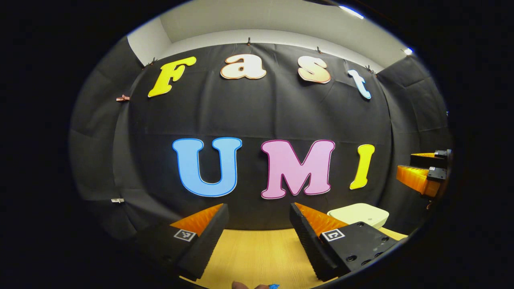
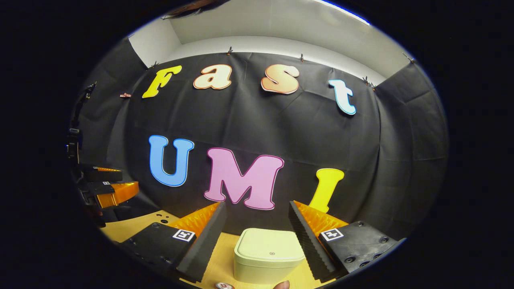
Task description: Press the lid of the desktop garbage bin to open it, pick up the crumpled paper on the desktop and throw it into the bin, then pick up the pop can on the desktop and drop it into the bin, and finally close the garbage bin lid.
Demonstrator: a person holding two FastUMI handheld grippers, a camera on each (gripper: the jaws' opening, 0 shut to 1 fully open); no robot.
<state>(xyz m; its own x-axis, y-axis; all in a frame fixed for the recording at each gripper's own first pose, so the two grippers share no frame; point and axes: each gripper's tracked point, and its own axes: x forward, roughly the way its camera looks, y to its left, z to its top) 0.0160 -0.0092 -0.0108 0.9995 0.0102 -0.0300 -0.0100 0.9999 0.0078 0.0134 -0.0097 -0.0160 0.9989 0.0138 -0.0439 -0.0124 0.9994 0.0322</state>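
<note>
Both claws (image 1: 259, 237) (image 2: 257, 241) gape released; bin (image 2: 268, 255) lid closed, can (image 2: 224, 285) cut off.

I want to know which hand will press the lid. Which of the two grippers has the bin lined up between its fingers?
The right gripper: the closed bin sits on the table between its open fingers. The left gripper faces bare table, with the bin off to its right.

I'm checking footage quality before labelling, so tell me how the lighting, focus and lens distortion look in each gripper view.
Left gripper view: strong fisheye bending of the wall edges, glare from ceiling lights at the top, table evenly lit, focus sharp. Right gripper view: same curved distortion, bin sharp and softly lit with its lid down, right gripper open around it, edges dim.
</note>
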